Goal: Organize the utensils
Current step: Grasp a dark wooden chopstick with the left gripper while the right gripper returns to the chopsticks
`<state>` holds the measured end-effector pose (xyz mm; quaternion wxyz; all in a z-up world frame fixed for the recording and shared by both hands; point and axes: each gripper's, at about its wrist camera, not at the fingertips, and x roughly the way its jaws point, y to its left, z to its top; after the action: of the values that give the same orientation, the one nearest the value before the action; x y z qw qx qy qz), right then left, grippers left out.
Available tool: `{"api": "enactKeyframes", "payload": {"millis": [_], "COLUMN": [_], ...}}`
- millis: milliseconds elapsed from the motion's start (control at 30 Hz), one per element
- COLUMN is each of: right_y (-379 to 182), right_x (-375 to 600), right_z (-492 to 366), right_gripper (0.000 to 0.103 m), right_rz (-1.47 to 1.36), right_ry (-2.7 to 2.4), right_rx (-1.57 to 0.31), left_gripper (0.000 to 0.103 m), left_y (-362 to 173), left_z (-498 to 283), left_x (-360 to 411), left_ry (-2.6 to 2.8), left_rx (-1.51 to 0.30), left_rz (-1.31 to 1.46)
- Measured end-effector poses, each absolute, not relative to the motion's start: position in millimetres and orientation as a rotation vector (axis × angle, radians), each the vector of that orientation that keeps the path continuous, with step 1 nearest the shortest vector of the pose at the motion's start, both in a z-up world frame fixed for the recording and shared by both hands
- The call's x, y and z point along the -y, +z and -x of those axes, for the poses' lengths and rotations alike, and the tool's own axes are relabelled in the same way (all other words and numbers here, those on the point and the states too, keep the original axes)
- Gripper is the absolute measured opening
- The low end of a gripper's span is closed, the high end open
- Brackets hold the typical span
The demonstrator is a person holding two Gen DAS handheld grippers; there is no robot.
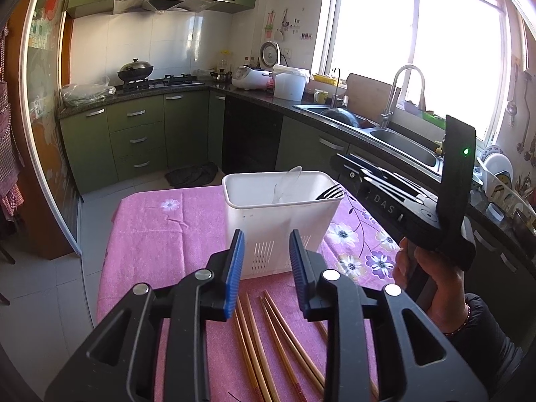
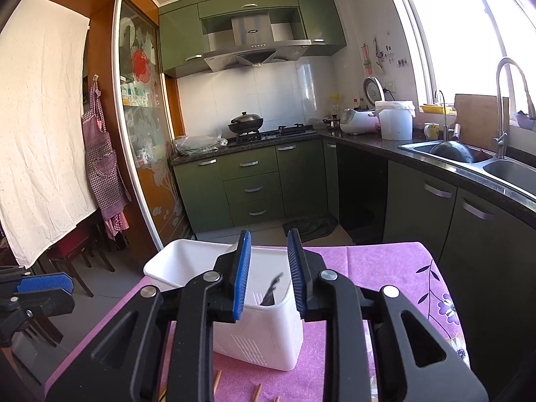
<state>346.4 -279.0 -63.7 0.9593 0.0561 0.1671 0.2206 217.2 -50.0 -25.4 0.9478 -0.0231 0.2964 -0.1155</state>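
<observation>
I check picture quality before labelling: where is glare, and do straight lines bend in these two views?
Left wrist view: the window is blown out white, nothing shows through it; the door frame bows strongly at the left edge. Right wrist view: the window glares too, less widely; the counter edge curves. The white holder and the chopsticks stay sharp.

**A sunlit kitchen in green**

Daylight pours through the big window (image 1: 418, 43) over the steel sink (image 1: 398, 140) and its curved tap (image 1: 402, 90). Green cabinets (image 2: 254, 187) run below a dark counter (image 2: 368, 144), round the corner to the stove (image 2: 274, 132), where a lidded wok (image 2: 245, 122) sits beneath the steel hood (image 2: 254, 47). White tiles (image 2: 284, 90) back the wall. A checked apron (image 2: 104, 164) hangs by the glass sliding door (image 2: 140, 127). The floor is pale tile (image 1: 43, 288).
</observation>
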Motion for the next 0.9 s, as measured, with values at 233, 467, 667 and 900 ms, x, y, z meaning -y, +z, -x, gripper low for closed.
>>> {"api": "enactKeyframes", "payload": {"millis": [233,467,667,900], "right_y": [-54.0,-108.5,-145.1,-149.7], "right_x": [301.1,320.6,331.0,330.7], "right_z": [-304.8,-275.8,-268.7,-272.7], "right_gripper": [0.029,0.031,0.030,0.030], "right_rz": [-0.151,-0.062,-0.025,-0.029], "right_ry": [0.476,0.434,0.420,0.435], "right_rx": [-0.407,-0.651,-0.752,-0.780], "left_gripper": [0.032,0.031,0.016,0.015], "left_y": [-53.2,-128.5,-169.6,-177.2], "left_z": [-229.5,-263.5,-277.9,-282.6], "left_x": [46.6,42.4,43.9,42.5], "left_ry": [-0.211,-0.188,-0.164,-0.119], "left_rx": [-0.778,-1.115,-1.266,-1.294], "left_rz": [0.062,0.086,0.094,0.081]}}
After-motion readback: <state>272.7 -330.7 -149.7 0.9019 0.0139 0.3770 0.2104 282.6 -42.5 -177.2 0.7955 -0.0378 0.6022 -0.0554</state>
